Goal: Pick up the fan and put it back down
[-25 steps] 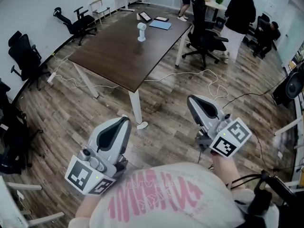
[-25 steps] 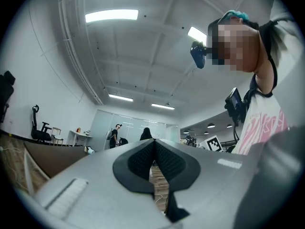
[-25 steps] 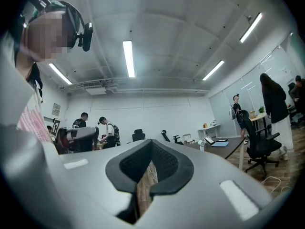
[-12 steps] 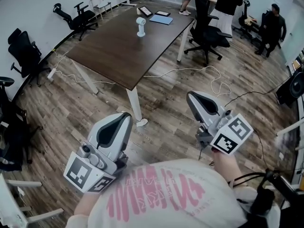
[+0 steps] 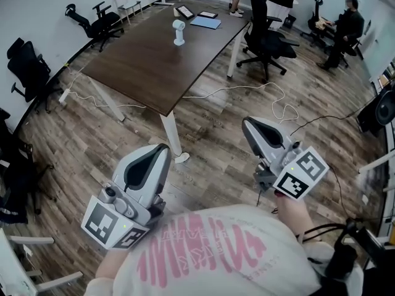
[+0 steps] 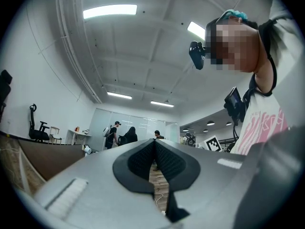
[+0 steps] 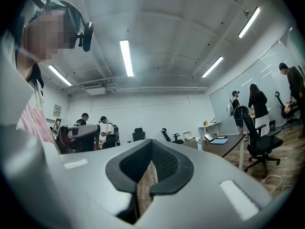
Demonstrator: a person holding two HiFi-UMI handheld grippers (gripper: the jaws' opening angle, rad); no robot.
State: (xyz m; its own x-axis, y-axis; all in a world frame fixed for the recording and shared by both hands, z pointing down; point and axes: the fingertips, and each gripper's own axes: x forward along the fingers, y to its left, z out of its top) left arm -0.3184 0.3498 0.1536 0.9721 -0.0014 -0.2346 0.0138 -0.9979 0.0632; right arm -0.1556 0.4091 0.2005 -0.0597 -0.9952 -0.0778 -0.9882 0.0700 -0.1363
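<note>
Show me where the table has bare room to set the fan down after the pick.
The table is bare across its whole near part, from the fan down to the near corner and out to both long edges. The far end is crowded: tablets and a blue folder lie just behind the fan.

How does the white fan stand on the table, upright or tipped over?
Upright: the fan stands on its base on the dark table, head on top.

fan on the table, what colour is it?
White. The fan stands out against the dark brown table, and shows best in the head view.
</note>
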